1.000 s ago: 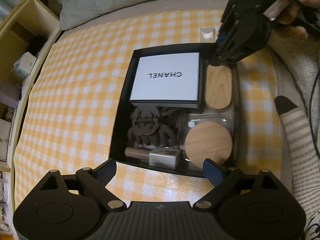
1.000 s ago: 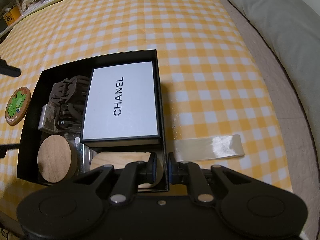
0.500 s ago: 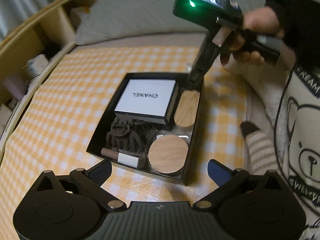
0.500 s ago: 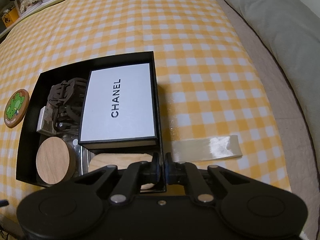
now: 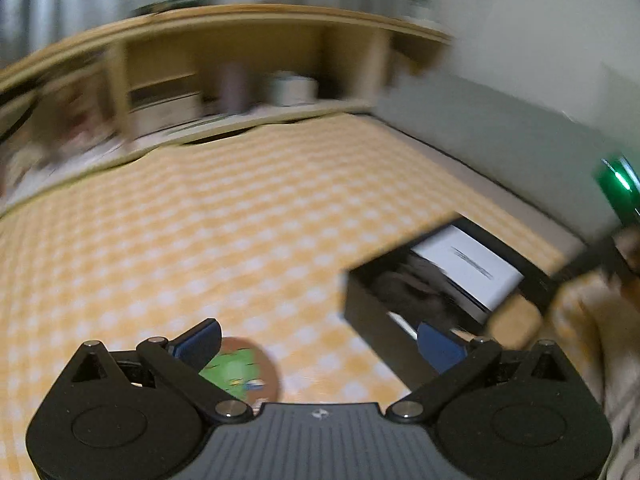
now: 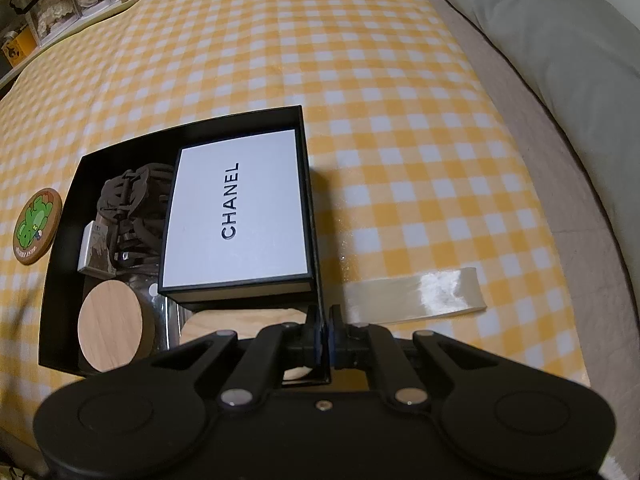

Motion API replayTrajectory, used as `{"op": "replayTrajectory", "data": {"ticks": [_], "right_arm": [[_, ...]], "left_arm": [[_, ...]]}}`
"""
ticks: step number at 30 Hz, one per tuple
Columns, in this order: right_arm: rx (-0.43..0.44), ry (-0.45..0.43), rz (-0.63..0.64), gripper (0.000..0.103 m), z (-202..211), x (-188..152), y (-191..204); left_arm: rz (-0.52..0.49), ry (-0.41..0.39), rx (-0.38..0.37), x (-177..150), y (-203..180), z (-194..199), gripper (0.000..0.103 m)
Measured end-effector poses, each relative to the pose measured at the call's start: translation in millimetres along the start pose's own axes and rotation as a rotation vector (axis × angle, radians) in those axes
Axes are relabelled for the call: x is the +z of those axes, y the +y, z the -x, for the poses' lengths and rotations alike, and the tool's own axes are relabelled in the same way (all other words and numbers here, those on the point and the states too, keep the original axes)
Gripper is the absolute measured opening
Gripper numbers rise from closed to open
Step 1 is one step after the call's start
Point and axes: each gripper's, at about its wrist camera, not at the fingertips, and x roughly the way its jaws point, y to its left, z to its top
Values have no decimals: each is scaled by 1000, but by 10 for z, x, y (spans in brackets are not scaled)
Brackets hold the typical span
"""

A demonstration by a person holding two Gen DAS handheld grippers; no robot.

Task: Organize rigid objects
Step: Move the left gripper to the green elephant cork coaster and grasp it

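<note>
Yellow-and-white checked cloth (image 6: 400,120), black box (image 6: 64,240)

Dim, warm indoor light; the left wrist view is smeared by motion blur, the right sharp, with fisheye-bent edges and glare on the tape strip (image 6: 416,294).

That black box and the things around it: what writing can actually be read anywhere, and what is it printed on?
"CHANEL": black capitals on the white lid of the flat box lying inside the open black box.
Round coaster with the green cartoon figure: lettering along its brown rim, too small to read.
Small pale carton in the black box: print too small to read.
Left wrist view: too blurred to read.
</note>
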Motion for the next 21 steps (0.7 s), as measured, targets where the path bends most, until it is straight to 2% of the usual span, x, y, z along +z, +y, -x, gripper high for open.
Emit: {"op": "replayTrajectory", "data": {"ticks": [4, 10, 21], "right_arm": [[9, 0, -11, 4, 23, 11, -39], [22, -7, -24, 4, 59, 17, -83], [27, -12, -33, 4, 77, 21, -142]], "left_arm": [[138, 22, 67, -24, 296, -102, 103], [238, 95, 137, -183, 546, -339, 103], [256, 173, 178, -393, 545, -744, 103]]}}
